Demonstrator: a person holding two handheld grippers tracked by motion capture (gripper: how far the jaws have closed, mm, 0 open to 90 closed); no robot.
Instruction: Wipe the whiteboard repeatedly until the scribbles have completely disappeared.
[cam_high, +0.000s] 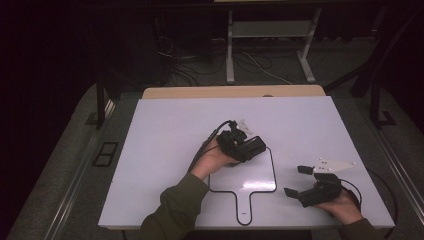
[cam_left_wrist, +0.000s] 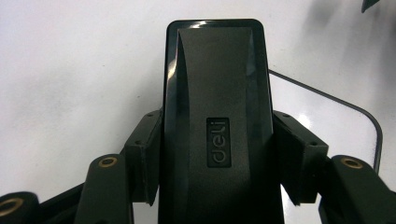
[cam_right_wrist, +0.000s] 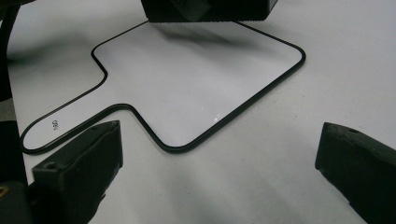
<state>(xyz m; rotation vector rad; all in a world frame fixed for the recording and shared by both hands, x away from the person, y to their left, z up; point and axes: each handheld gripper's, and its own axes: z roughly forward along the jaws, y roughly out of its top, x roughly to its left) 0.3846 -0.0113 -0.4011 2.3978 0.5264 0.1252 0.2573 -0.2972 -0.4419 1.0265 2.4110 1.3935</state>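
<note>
My left gripper (cam_left_wrist: 212, 163) jaws are pinching the black deli eraser (cam_left_wrist: 217, 107) above the paddle board's (cam_right_wrist: 196, 84) far edge on the counter (cam_high: 165, 130), risking a slip at that shallow side grip, while my right gripper (cam_right_wrist: 219, 177) is waiting spread wide; its view is showing the board's handle, the left's the logo.

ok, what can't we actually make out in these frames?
- Black deli-branded block: its near end is cut off by the bottom edge of the left gripper view.
- Small print on the paddle-shaped whiteboard handle: too small in the right gripper view.
- Room behind the table: too dark, high view.
</note>
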